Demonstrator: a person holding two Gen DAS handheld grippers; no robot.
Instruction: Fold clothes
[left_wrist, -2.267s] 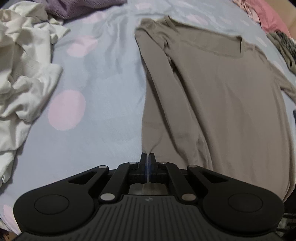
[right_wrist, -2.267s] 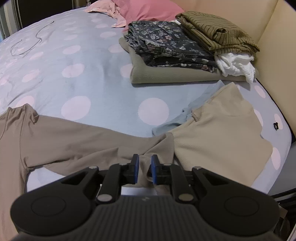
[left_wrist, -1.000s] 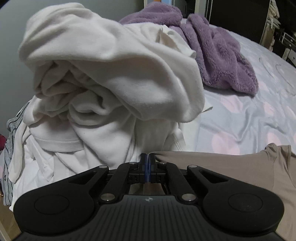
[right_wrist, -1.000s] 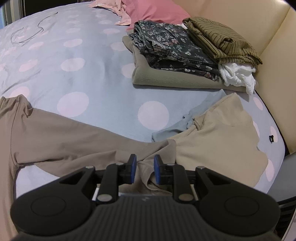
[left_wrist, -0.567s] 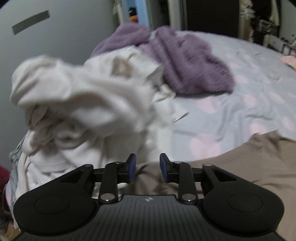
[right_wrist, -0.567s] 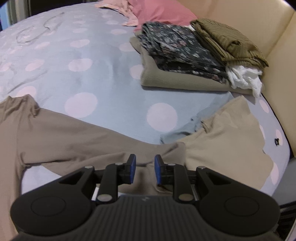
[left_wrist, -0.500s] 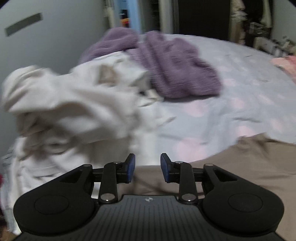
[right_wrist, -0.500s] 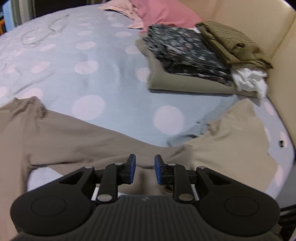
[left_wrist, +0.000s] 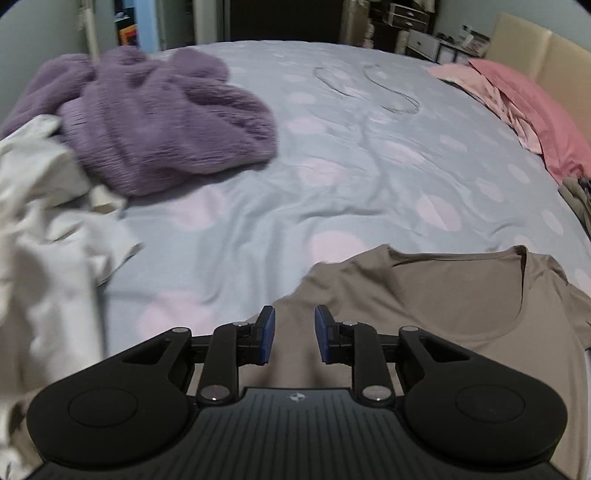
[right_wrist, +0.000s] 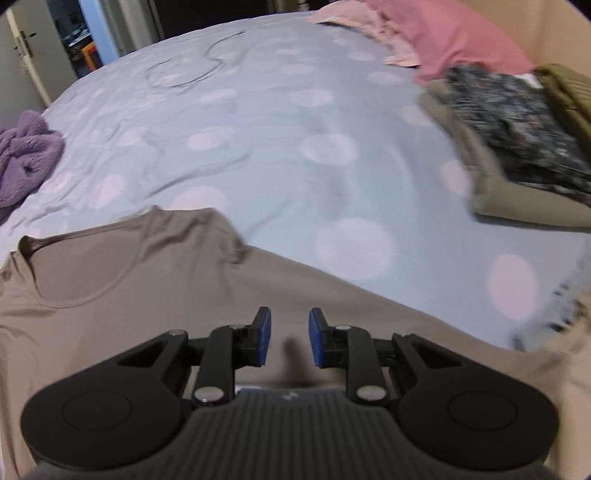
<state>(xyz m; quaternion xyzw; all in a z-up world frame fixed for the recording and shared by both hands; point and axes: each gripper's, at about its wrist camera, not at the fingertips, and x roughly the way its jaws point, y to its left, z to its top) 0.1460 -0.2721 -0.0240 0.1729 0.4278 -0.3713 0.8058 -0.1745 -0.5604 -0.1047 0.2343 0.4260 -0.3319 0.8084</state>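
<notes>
Blue bedding (left_wrist: 332, 192) dotted with pale pink circles fills both views, with a doorway and dark furniture behind it. On it lies a brown shirt (left_wrist: 461, 306), spread flat at the near edge, neckline toward 12 o'clock.

From the left wrist, the left gripper (left_wrist: 291, 334) hangs over the shirt's sleeve side; its jaws stand apart with only flat cloth showing below the gap, and they have just been closing a little after letting go. A purple fleece (left_wrist: 159, 122) sits at 10 o'clock, a heap of white laundry (left_wrist: 44, 236) at 9 o'clock, pink pillows (left_wrist: 532, 107) at 2 o'clock.

From the right wrist, the right gripper (right_wrist: 286, 338) also stands parted above the shirt (right_wrist: 147, 288), gripping nothing. A stack of folded clothes (right_wrist: 517, 155) rests at 2 o'clock, well apart from the shirt.
</notes>
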